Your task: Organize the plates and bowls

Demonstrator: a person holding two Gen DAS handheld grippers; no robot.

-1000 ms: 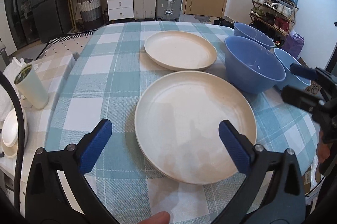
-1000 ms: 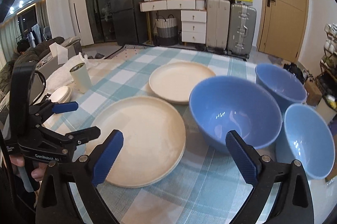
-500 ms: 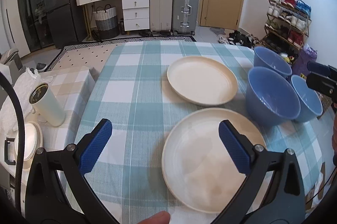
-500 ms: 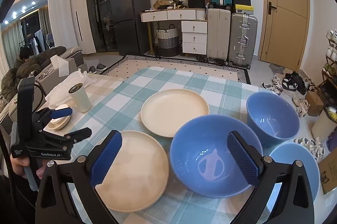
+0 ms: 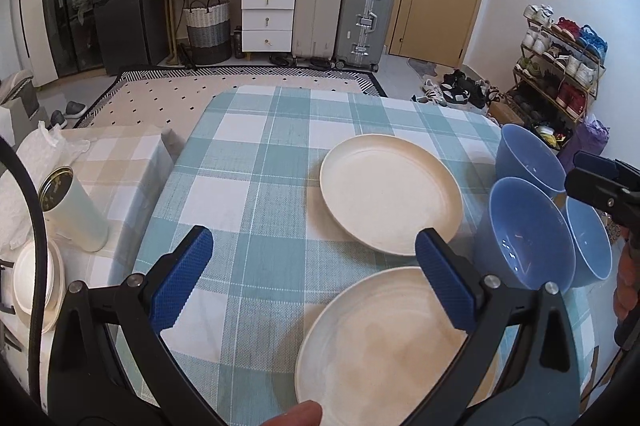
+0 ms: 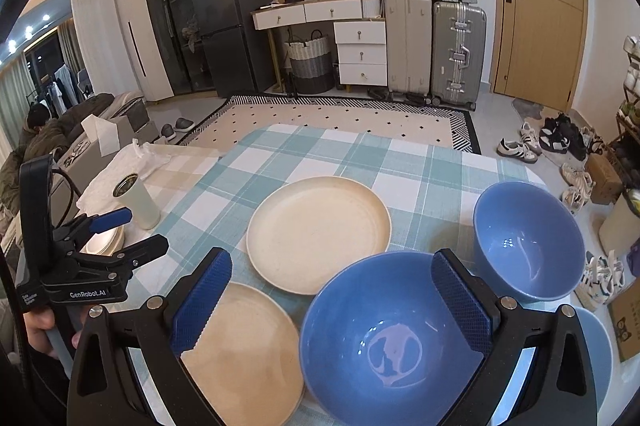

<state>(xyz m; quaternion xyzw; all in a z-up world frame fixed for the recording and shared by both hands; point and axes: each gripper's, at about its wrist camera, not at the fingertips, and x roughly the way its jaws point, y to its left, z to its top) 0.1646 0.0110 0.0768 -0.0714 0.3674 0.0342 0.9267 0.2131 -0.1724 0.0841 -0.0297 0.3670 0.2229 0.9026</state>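
Nothing grasped yet; this looks like the approach step, before any stacking starts. Left hand-held gripper [image 5: 312, 276] has its jaws wide apart, empty, hovering above the tabletop [image 5: 256, 162] with its right pad over the rim of the near plate [image 5: 384, 350]. Right hand-held gripper [image 6: 332, 306] is likewise wide apart and empty, hanging over the big bowl [image 6: 384, 342].

Where the task things are: two cream plates side by side on the checked cloth, the far plate [image 5: 390, 192] just beyond the near one, apart from it, not stacked. Three blue bowls along the right edge: the big bowl next to the near plate, the far bowl [image 6: 528, 238] behind it, and the small bowl [image 5: 588, 242] at the right, mostly hidden in the right wrist view. All upright, none nested.

Next move, my guess: lower one gripper so a plate rim sits between the jaws, close, lift, set it on the other plate; then nest the bowls by size. A thin rim lying flat on cloth needs a low, angled approach.

Readable writing: "GenRobot.AI" on the left gripper body, seen from the right wrist. Box labels on the suitcases are too small to read.
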